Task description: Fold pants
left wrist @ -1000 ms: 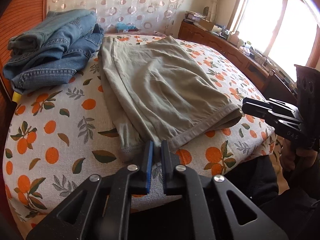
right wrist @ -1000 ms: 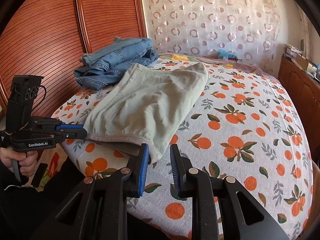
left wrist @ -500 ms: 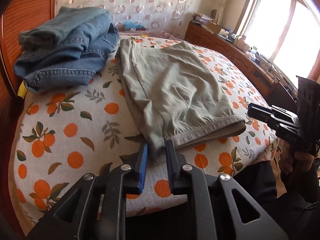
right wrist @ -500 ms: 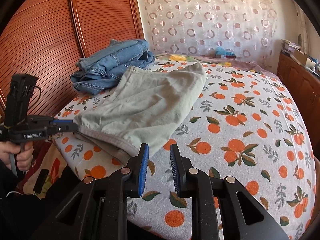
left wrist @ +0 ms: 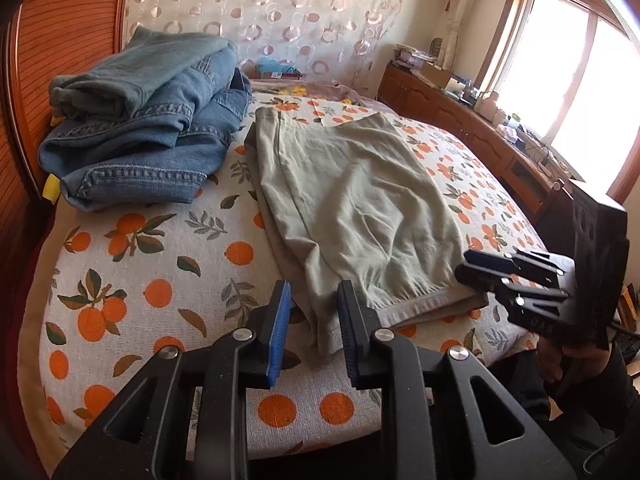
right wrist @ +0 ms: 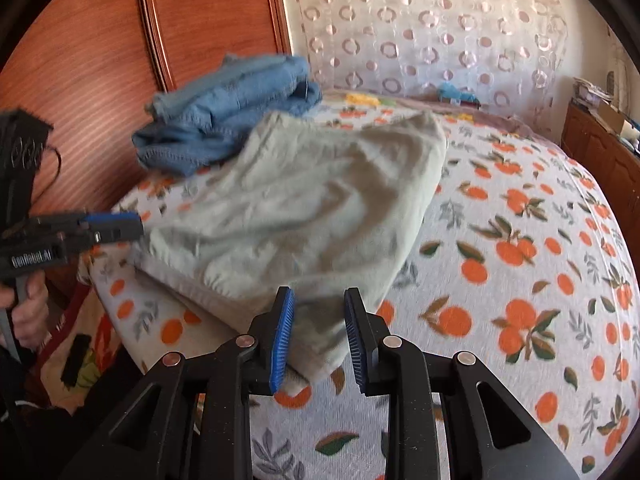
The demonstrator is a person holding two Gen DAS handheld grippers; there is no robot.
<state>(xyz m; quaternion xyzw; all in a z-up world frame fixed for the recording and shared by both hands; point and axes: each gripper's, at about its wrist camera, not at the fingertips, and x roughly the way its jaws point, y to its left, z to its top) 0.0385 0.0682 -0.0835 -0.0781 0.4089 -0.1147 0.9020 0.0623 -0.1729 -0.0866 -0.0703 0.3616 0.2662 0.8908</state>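
Since a second ago the left gripper [left wrist: 312, 320] has let its jaws part after being nearly pressed together, and a near corner of the khaki pants [left wrist: 352, 208] now lies between its spread pads, unpinched. The right gripper [right wrist: 318, 328] has dropped in over the other near corner, its jaws just widening, cloth between them but not squeezed. The pants lie folded flat on the orange-print bedspread [left wrist: 132, 280], with a pile of jeans [left wrist: 140, 120] beside them at the far left.
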